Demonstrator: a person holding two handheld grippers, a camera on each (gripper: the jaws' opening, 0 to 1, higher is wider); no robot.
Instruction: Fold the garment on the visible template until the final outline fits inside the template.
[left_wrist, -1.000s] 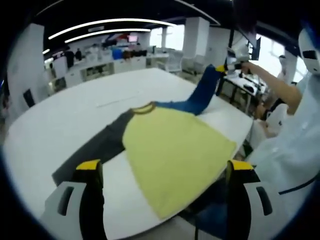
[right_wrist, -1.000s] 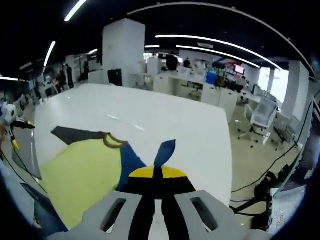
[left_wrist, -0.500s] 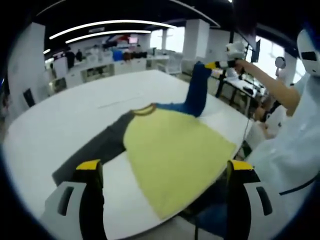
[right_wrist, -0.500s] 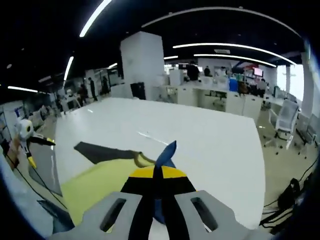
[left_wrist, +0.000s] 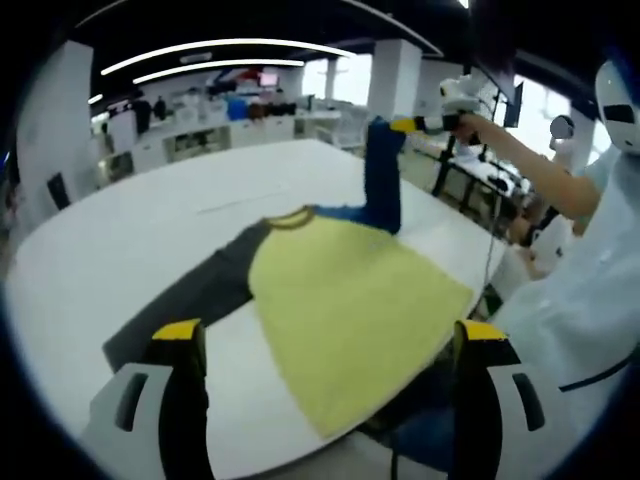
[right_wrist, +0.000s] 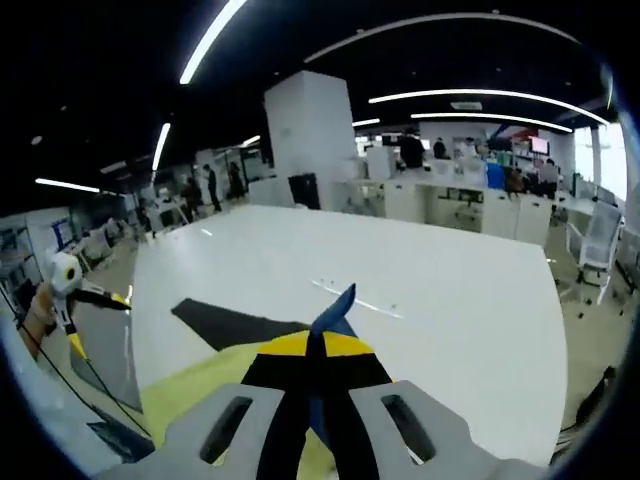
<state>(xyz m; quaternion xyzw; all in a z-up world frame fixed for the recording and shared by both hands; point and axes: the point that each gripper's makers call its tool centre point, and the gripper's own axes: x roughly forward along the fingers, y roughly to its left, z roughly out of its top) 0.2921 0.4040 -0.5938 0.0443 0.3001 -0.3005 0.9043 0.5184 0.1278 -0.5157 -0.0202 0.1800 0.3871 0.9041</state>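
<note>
garment (left_wrist: 350, 300) hem past table (left_wrist: 120, 240) edge (hidden)

Right gripper (right_wrist: 315, 350) clamped (left (left_wrist: 320, 345) agape)

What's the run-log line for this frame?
right gripper: shut on blue sleeve, lifted | left gripper: open | shirt: on table

Long ceiling light strips (left_wrist: 200, 55) glow white overhead in both views and light the room evenly. The white desk (left_wrist: 130, 240) reflects this brightly and looks slightly washed out, with only faint, soft shadows around what lies on it. In the left gripper view, windows (left_wrist: 545, 110) at the far right are blown out by daylight. The ceiling in the right gripper view is dark between the strips (right_wrist: 470, 97). Both pictures are soft and a little blurred; straight lines bow strongly toward the edges, and far furniture is smeared.
</note>
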